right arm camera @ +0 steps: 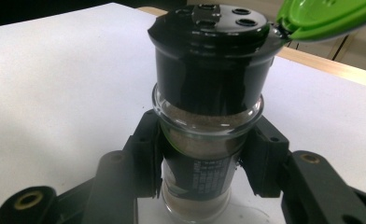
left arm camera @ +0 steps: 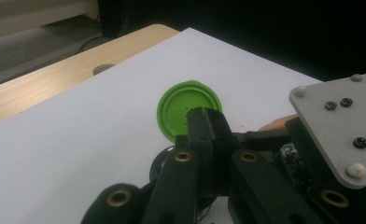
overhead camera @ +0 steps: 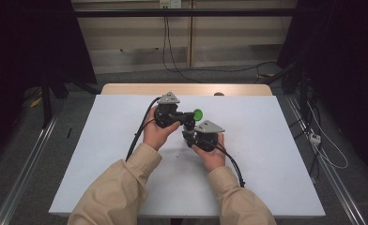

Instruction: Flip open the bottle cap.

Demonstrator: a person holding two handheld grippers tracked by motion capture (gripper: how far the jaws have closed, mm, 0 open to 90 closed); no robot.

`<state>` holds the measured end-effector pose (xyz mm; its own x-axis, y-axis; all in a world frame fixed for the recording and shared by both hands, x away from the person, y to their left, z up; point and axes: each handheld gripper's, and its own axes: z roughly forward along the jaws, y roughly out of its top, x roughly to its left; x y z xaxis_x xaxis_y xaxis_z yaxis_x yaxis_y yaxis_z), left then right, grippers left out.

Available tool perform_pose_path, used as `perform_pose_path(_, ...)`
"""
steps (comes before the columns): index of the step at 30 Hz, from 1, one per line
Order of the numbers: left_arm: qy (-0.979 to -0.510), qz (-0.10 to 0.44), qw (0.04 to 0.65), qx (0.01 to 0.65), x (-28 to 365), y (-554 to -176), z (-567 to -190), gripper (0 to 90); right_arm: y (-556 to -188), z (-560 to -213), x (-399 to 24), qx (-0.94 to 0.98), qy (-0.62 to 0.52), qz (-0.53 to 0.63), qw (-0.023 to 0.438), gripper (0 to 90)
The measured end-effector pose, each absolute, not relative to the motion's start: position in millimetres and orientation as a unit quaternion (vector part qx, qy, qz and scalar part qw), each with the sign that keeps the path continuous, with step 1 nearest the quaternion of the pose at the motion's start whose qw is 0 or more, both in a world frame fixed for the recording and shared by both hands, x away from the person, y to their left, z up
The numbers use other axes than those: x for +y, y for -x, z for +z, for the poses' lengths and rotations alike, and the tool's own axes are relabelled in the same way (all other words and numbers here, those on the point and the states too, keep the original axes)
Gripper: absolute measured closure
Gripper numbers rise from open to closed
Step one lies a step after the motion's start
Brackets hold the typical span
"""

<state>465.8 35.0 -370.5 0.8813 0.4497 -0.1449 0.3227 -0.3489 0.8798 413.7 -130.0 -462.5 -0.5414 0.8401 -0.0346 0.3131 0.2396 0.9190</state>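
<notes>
**Spice jar: flip lid being swung open over the mat**

The spice jar (right arm camera: 208, 116), a glass shaker of brownish powder with a black cap, is sitting clamped at its neck between the jaws of the right gripper (right arm camera: 208, 154), which is holding it just above the middle of the white mat (overhead camera: 102, 154). The green lid (left arm camera: 186, 114) is standing hinged back from the cap, exposing the shaker holes. The left gripper (left arm camera: 208, 128) is reaching in from the side with its jaws pressed together right at the lid's edge; whether they are pinching the rim or only pushing against it, I cannot tell.

By my reading, the opening step is nearly finishing. The next move is probably asking the left gripper to ease the lid fully back or let go and draw clear, while the right one is keeping the jar steady and then tipping it to shake.
</notes>
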Motion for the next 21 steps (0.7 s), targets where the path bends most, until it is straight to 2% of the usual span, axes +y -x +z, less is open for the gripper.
perform_pose_path(21,-0.819,0.057,0.519,0.238,36.9,-467.5,-369.3,90.0,-414.1,-462.3,-130.5,0.736,-0.394,0.477,0.274,53.6)
